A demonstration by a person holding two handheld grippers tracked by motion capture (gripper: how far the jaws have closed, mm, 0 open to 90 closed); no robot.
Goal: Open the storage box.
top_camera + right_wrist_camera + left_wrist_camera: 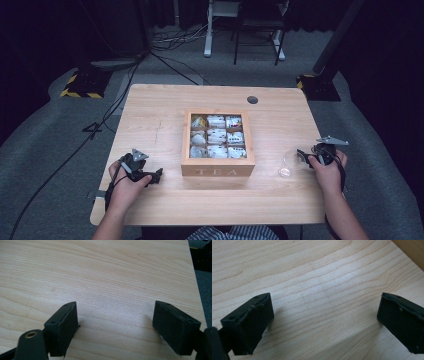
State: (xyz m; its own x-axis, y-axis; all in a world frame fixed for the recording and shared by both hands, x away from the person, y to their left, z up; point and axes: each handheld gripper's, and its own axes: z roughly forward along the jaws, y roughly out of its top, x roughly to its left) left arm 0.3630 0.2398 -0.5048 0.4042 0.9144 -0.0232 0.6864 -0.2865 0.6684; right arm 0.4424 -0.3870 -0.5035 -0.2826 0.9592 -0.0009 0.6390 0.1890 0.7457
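Observation:
A wooden box (218, 171) marked TEA stands open at the table's middle. Its nine compartments hold tea bags (216, 136). My left gripper (152, 176) rests low over the table left of the box, held by a hand. Its jaws stand wide apart over bare wood (325, 307), and a corner of the box (412, 250) shows at the upper right. My right gripper (306, 156) hovers near the table's right edge with jaws spread and nothing between them (115, 315). A clear glass (289, 161) sits just left of it.
The light wooden table (165, 110) has a round cable hole (252, 99) at the back. Its right edge (193, 285) drops to grey carpet. Cables (100, 125), stand bases (80, 85) and a chair frame (257, 30) lie on the floor beyond.

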